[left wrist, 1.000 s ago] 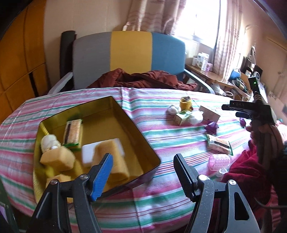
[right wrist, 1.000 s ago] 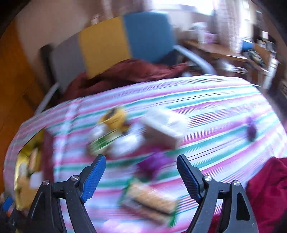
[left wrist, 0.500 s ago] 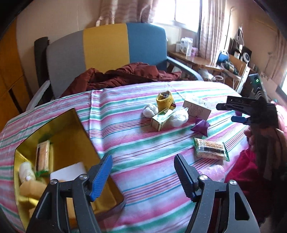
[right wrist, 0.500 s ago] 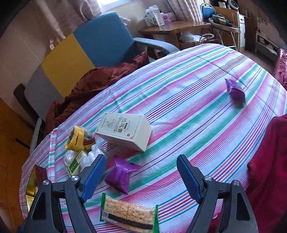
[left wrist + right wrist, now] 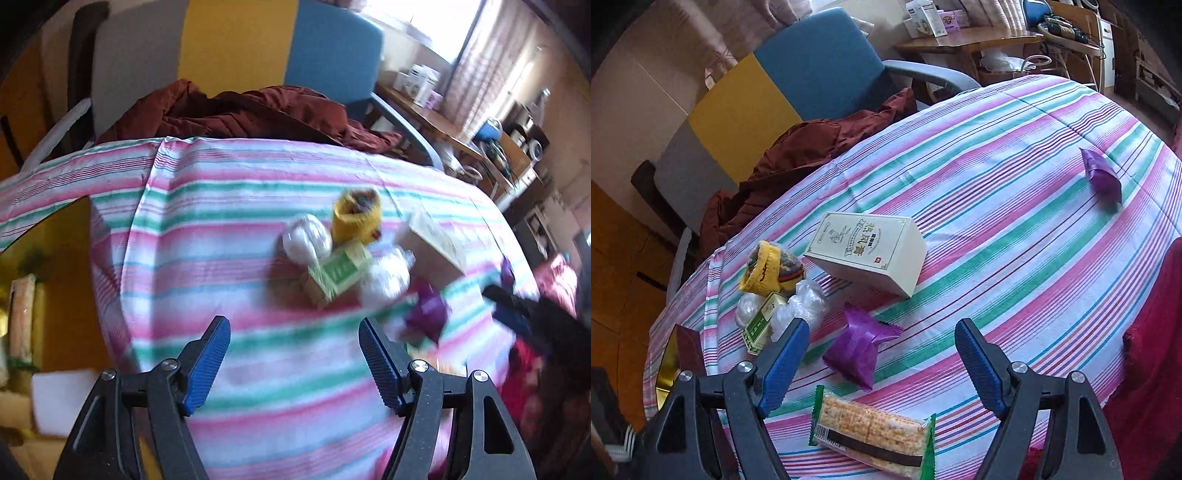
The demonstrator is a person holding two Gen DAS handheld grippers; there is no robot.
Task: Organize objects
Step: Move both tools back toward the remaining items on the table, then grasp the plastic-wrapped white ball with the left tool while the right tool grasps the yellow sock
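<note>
My left gripper (image 5: 293, 350) is open and empty above the striped tablecloth, short of a cluster: a yellow sock roll (image 5: 356, 216), a green box (image 5: 338, 273) and two white wrapped balls (image 5: 306, 238). The gold tin (image 5: 55, 258) with packed items is at the left edge. My right gripper (image 5: 881, 358) is open and empty, with a purple packet (image 5: 858, 349) between its fingers' line and a cracker pack (image 5: 871, 428) just below. A cream box (image 5: 868, 247) lies beyond. The same cluster shows in the right wrist view (image 5: 768, 291).
A second purple packet (image 5: 1102, 177) lies far right on the table. A colour-block chair (image 5: 236, 51) with a maroon jacket (image 5: 236, 110) stands behind the table. A red cloth (image 5: 1145, 350) hangs at the right edge. A wooden desk (image 5: 979, 40) with clutter stands beyond.
My left gripper has swung right from the tin toward the object cluster. My right gripper has come closer to the purple packet and cracker pack. Both stay open.
</note>
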